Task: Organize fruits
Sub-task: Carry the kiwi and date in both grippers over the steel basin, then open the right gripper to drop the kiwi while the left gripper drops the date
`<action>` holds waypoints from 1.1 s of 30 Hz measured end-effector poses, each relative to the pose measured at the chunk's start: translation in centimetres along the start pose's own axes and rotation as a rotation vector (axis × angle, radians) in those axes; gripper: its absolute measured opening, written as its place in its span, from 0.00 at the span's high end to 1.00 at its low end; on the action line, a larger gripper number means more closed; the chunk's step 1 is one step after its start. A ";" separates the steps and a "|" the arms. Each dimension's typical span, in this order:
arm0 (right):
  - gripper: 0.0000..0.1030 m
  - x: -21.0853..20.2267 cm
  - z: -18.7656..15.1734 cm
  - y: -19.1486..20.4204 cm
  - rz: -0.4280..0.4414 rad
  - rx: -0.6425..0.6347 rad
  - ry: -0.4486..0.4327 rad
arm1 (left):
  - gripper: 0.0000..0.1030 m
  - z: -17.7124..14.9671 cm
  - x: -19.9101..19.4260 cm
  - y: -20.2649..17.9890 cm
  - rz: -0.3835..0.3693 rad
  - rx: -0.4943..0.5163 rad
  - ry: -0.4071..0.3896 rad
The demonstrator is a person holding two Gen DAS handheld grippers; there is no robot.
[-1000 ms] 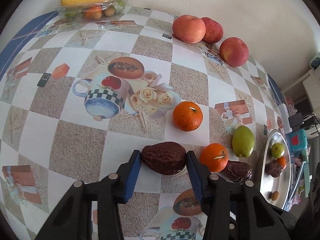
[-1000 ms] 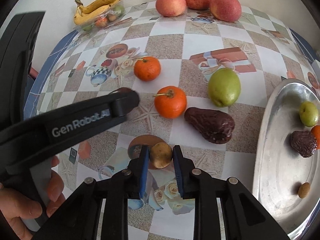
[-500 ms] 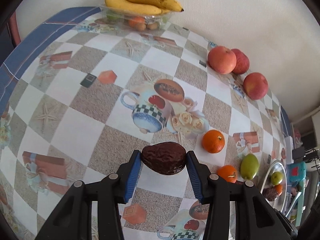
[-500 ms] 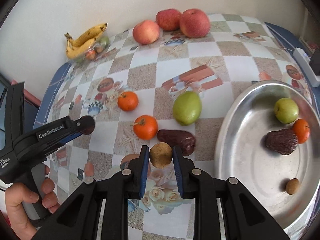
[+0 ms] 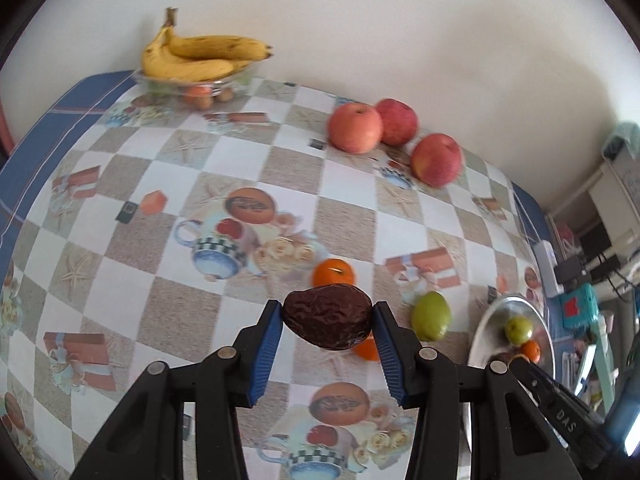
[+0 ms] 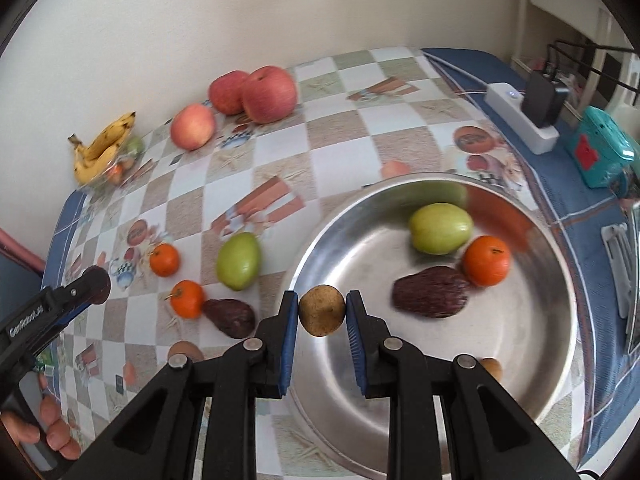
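My left gripper (image 5: 327,322) is shut on a dark wrinkled fruit (image 5: 327,322) and holds it above the table. My right gripper (image 6: 322,316) is shut on a small brown round fruit (image 6: 322,316) over the near left rim of the silver tray (image 6: 520,360). In the tray lie a green fruit (image 6: 440,228), an orange (image 6: 486,260), a dark wrinkled fruit (image 6: 430,291) and a small brown fruit (image 6: 491,368). On the cloth lie a green fruit (image 6: 238,261), two oranges (image 6: 164,259) (image 6: 187,298) and another dark fruit (image 6: 230,317).
Three red apples (image 5: 354,128) (image 5: 397,121) (image 5: 436,159) sit by the wall. A clear dish with bananas (image 5: 200,56) stands at the far left corner. A white power strip (image 6: 520,120) and a teal box (image 6: 604,152) lie beyond the tray.
Both grippers have lifted their fruits off the table. The right gripper has moved right, over the tray's rim. The left gripper has risen and swung toward the tray side.
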State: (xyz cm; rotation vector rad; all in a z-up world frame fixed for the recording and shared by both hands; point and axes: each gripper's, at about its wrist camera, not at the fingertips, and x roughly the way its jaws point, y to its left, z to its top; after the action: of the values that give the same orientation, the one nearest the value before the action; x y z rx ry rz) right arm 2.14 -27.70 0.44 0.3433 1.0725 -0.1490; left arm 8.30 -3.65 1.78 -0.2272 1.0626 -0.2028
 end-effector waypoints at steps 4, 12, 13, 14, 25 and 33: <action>0.75 -0.3 0.0 -1.5 -0.019 0.031 -0.008 | 0.53 -1.0 0.2 -3.3 -0.035 0.086 0.018; 0.75 -1.3 0.0 -3.7 -0.033 0.078 -0.029 | 0.53 -4.2 0.4 -11.1 -0.124 0.325 0.032; 0.75 -1.5 0.0 -4.1 -0.033 0.087 -0.034 | 0.52 -4.7 0.5 -12.0 -0.133 0.357 0.032; 0.75 -1.6 0.0 -4.4 -0.031 0.095 -0.037 | 0.52 -5.3 0.5 -12.8 -0.136 0.386 0.030; 0.75 -1.8 -0.3 -5.9 -0.019 0.132 -0.034 | 0.52 -8.1 1.3 -16.3 -0.161 0.533 0.028; 0.75 -1.1 -0.4 -5.8 -0.026 0.125 -0.006 | 0.48 -8.2 1.6 -16.3 -0.163 0.541 0.044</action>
State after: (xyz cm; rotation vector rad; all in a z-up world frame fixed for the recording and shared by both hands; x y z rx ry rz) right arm -0.42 -33.05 0.07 0.4408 1.0641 -0.2410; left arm 0.95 -20.43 1.15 0.1802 0.9948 -0.6328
